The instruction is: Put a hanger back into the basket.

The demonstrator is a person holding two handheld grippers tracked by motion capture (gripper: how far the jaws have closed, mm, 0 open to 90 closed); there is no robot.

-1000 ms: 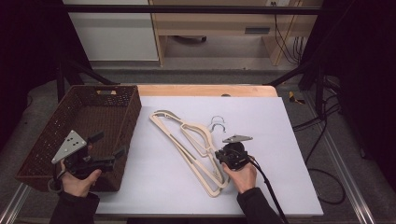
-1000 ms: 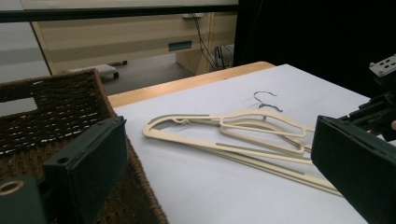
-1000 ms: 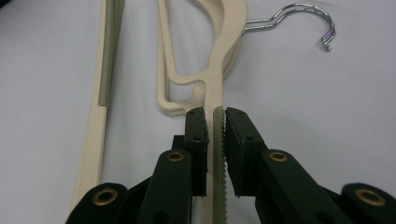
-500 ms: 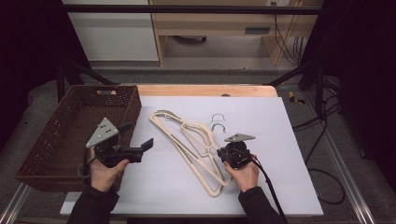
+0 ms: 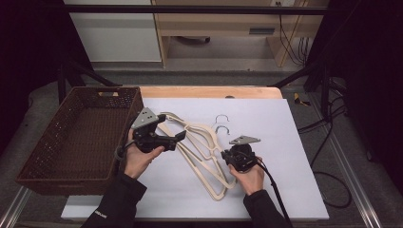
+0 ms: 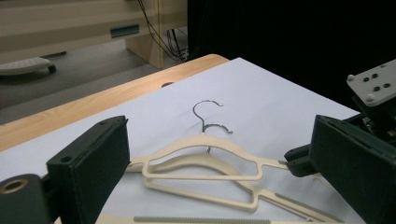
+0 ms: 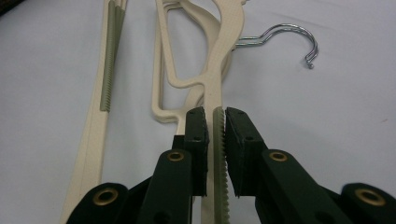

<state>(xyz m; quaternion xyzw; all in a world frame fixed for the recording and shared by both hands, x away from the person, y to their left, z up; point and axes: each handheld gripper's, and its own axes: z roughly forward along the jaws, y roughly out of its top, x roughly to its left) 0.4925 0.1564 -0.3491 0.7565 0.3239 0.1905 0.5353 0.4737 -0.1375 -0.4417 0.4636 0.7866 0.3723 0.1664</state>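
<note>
Hangers (image 5: 202,152): cream plastic pair, stacked on the white table sheet (image 5: 285,142); long axis diagonal, metal hooks (image 5: 221,124) pointing away from the person.
Right gripper (image 7: 215,122): clamped on a ribbed hanger arm.
Left gripper (image 5: 179,136): jaws apart, hovering beside the hangers.
Basket (image 5: 47,156): brown wicker, rectangular, at the table's left.

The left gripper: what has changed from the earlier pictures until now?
The left gripper moved from over the wicker basket rightward to the cream hangers, jaws open, holding nothing. The right gripper stayed shut on one hanger's arm; the hangers did not move.
</note>
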